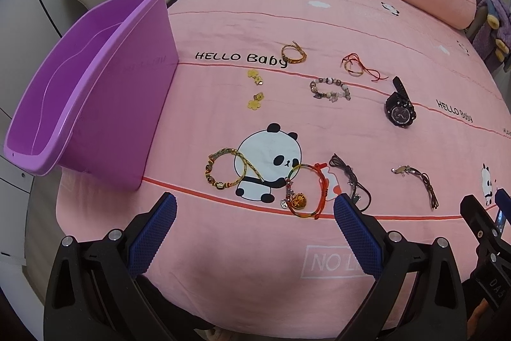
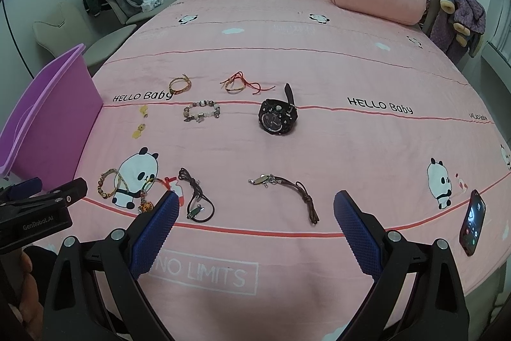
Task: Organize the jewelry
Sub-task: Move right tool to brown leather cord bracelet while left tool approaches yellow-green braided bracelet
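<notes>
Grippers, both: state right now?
Left gripper: open, holding nothing, above the pink printed bedsheet.
Right gripper: open, holding nothing.

Glossy purple plastic tub (image 1: 95,79) — matt pink cloth bedsheet (image 1: 319,21) — fingers (image 1: 153,232) with knurled blue pads

Both wrist views share the bed (image 1: 255,261), low.

The right hand-held gripper (image 2: 255,210) hangs wide open over the pink bed (image 2: 351,149), gripping nothing. Between its fingers lies a brown cord bracelet (image 2: 287,190); a black watch (image 2: 277,115) sits farther back. A phone (image 2: 472,222) lies right, a purple bin (image 2: 48,114) left.
</notes>
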A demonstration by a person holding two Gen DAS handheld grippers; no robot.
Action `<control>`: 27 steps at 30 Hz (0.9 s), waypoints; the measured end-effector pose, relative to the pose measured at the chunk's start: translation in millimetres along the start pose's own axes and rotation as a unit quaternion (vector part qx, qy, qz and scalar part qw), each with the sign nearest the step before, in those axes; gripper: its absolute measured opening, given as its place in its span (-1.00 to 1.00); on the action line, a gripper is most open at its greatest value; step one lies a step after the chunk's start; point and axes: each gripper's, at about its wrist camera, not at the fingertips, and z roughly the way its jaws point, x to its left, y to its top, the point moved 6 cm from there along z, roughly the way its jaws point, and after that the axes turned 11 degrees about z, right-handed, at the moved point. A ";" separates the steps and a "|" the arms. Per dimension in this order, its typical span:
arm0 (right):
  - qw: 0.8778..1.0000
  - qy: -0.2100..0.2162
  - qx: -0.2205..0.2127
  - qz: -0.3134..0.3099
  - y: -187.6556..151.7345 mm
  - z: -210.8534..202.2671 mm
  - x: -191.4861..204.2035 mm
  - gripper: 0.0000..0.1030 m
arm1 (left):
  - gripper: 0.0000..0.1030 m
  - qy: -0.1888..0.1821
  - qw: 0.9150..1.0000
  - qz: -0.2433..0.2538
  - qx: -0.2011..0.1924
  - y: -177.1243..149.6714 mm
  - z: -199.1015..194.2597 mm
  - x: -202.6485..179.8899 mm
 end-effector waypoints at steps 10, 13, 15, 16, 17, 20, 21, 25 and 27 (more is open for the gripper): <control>1.000 -0.007 0.013 0.009 -17.3 29.4 -27.4 0.80 | 0.88 0.003 1.000 -0.007 0.028 -20.8 38.4 5.6; 1.000 -0.012 0.020 0.013 -22.5 41.8 -36.8 0.80 | 0.88 0.006 0.999 -0.007 0.040 -26.6 53.5 8.4; 0.999 -0.014 0.025 0.016 -24.2 50.3 -42.1 0.80 | 0.88 0.008 0.999 -0.003 0.042 -28.3 61.8 7.6; 0.999 -0.016 0.029 0.017 -25.2 55.2 -45.0 0.80 | 0.88 0.008 0.999 -0.001 0.042 -29.0 66.0 6.6; 0.999 -0.017 0.032 0.018 -26.2 59.3 -47.0 0.80 | 0.88 0.007 0.999 0.001 0.043 -29.4 69.9 5.2; 0.999 -0.018 0.040 0.022 -27.2 70.7 -54.3 0.80 | 0.88 -0.003 0.999 0.000 0.043 -29.4 80.1 3.0; 0.999 -0.019 0.041 0.022 -27.4 74.3 -55.7 0.80 | 0.88 -0.005 0.999 -0.004 0.044 -29.4 83.8 4.3; 0.998 -0.023 0.044 0.026 -26.8 85.5 -62.1 0.80 | 0.88 -0.003 0.999 -0.027 0.045 -28.9 95.7 17.4; 0.998 -0.026 0.047 0.030 -26.9 92.3 -65.8 0.80 | 0.88 0.002 0.998 -0.033 0.048 -29.0 101.1 23.1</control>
